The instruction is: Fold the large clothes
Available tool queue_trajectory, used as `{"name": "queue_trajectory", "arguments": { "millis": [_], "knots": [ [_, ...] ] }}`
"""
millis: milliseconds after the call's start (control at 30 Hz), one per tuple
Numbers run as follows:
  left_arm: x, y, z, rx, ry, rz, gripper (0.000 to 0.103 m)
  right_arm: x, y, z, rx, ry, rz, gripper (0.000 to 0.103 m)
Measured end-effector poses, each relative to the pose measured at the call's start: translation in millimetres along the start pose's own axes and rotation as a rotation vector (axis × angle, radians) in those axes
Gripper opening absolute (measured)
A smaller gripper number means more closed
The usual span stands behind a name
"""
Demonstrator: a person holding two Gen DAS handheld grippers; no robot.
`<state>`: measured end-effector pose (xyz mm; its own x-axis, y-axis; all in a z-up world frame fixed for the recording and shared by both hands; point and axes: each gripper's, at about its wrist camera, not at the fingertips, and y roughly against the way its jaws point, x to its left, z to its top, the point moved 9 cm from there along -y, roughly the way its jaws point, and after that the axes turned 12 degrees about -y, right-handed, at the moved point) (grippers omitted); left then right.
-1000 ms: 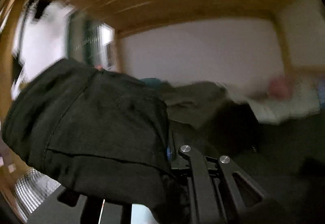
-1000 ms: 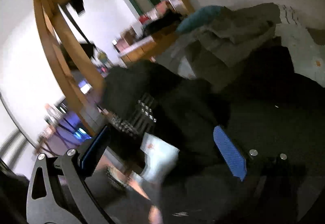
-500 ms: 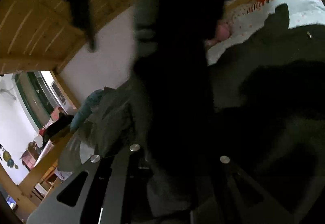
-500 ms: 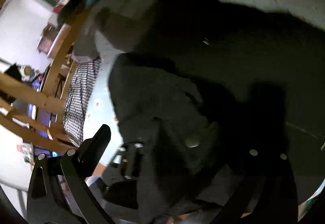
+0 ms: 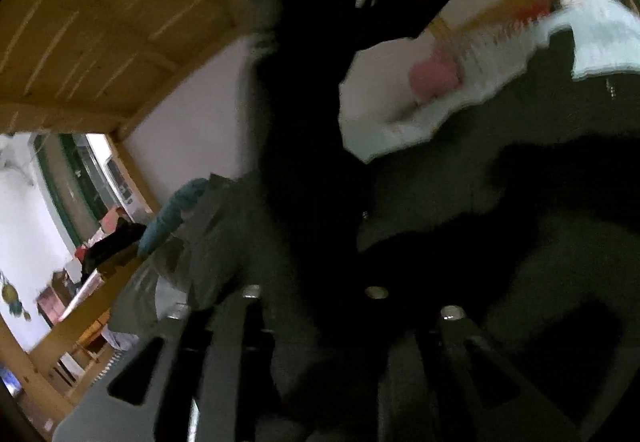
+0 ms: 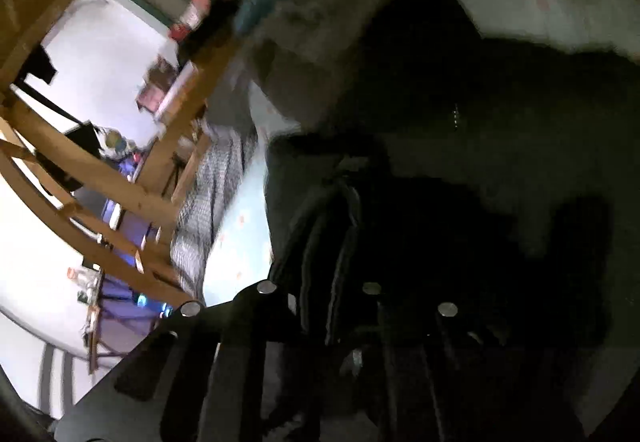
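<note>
Left wrist: left gripper (image 5: pixel 316 306) clamped on black garment (image 5: pixel 320 121), which hangs up between its fingers over the bed (image 5: pixel 592 37); blurred. Right wrist: right gripper (image 6: pixel 320 302) closed on the garment's (image 6: pixel 460 222) bunched edge, low over the pale sheet (image 6: pixel 236 242).

No text, label, brand, number or sign can be read in either view; both are dark and blurred by motion.
</note>
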<state>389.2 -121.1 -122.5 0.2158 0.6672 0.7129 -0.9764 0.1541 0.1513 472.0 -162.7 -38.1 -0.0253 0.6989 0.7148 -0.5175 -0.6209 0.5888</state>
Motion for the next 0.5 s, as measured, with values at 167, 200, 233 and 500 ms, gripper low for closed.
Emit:
{"name": "queue_trajectory", "arguments": {
  "millis": [167,200,233,500],
  "knots": [
    [17.6,28.9,12.4,-0.024,0.258,-0.162,0.062,16.4,55.4,61.5,-0.176,-0.029,0.086,0.009],
    [23.9,28.5,9.2,0.0,0.339,-0.215,0.062,20.7,65.0,70.6,-0.194,-0.027,0.102,0.009],
    [29.1,28.0,4.3,0.038,0.477,-0.297,0.063,20.1,72.2,75.6,-0.207,-0.024,0.1,0.008],
    [65.3,-30.8,-68.4,0.275,1.043,-0.345,0.076,21.7,91.1,91.2,-0.22,0.007,0.038,0.009]
  ]
}}
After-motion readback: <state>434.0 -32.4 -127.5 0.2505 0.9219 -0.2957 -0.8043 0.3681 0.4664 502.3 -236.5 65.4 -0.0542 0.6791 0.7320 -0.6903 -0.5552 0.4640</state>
